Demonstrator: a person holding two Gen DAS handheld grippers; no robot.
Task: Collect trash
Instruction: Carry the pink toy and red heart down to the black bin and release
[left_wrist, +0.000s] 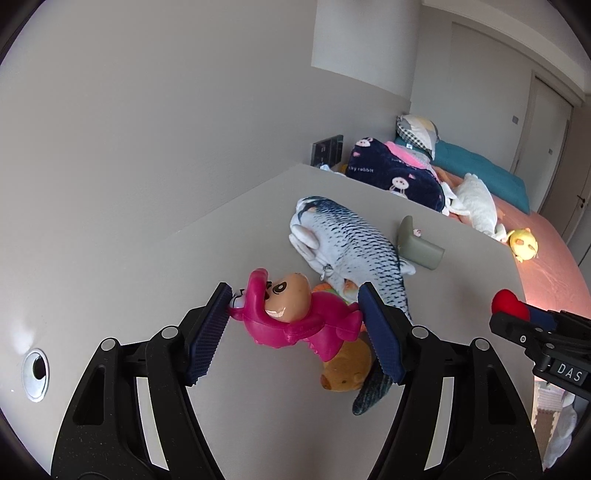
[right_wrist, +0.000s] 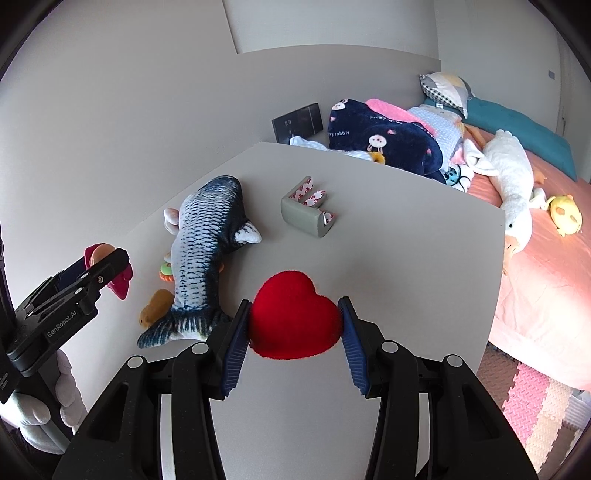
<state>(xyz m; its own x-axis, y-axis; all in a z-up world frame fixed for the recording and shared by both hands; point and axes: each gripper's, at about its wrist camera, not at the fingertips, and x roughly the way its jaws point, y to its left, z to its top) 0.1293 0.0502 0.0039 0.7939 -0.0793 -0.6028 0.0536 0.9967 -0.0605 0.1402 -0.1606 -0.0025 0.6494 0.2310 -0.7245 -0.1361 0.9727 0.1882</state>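
- The left gripper (left_wrist: 293, 325) has its jaws closed on a pink figure toy (left_wrist: 295, 317), lifted clear of the table (left_wrist: 221, 240) near its left edge, by the wall.
- The right gripper (right_wrist: 293, 341) holds a red plush heart (right_wrist: 295, 314) squeezed between both pads, over the near middle of the table.
- Both tongs are loaded, so the step in hand looks like carrying the two pieces off to wherever the trash goes; no bin shows in either view.
- To do it well: keep both grips firm, lift straight before swinging away, and steer the pink toy wide of the fish plush (left_wrist: 347, 251) lying just behind it.
- The heart is soft and may slip if the pads ease; the hard figure is pinched at its ends and could twist.
- Still on the table: the fish, a small brown plush (left_wrist: 345, 365) beside its tail, and a grey corner guard (right_wrist: 306, 216) toward the far right edge.
- Only the right view shows the guard's red-and-white tape strips; the left view shows its plain back.
- A small orange-green thing (right_wrist: 166, 269) peeks from beside the fish, possibly another toy; too hidden to tell.
- The left view alone shows a cable hole (left_wrist: 35, 369) at the left edge.
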